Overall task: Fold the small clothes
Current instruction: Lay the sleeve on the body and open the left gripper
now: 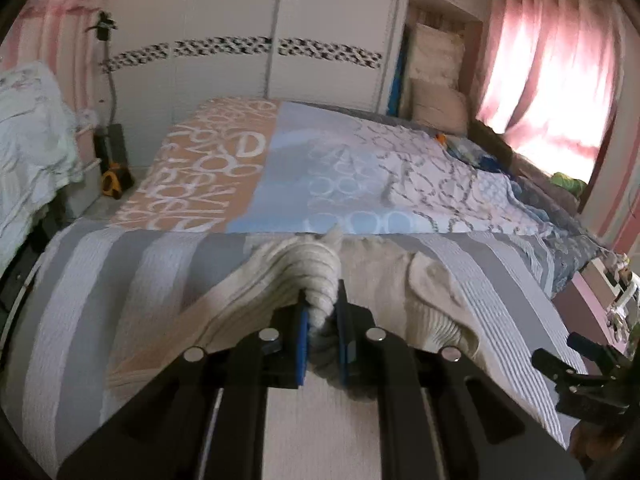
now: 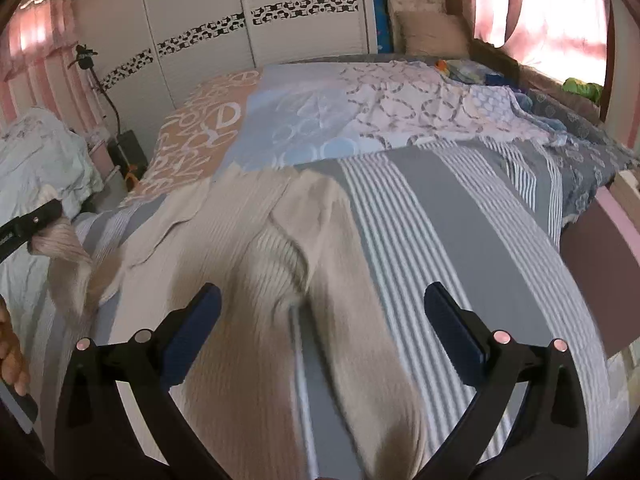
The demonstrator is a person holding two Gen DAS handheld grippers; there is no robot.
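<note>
A cream ribbed knit garment (image 2: 256,264) lies spread on the grey-and-white striped blanket (image 2: 440,220) of a bed. In the left wrist view my left gripper (image 1: 322,308) is shut on a bunched fold of this cream garment (image 1: 304,276), lifting it off the blanket. The right gripper (image 2: 322,304) hovers open just above the garment's lower part, its blue-padded fingers (image 2: 200,320) spread wide with nothing between them. At the left edge of the right wrist view, the left gripper (image 2: 32,220) shows pinching a corner of the knit. The right gripper (image 1: 576,364) appears at the right edge of the left view.
Beyond the blanket lies a patterned duvet (image 1: 248,168) in peach, blue and white. White wardrobe doors (image 1: 240,20) stand behind the bed, pink curtains (image 1: 548,80) to the right. A pale heap of bedding (image 1: 32,140) sits at the left. A pink bedside unit (image 2: 600,272) borders the bed's right side.
</note>
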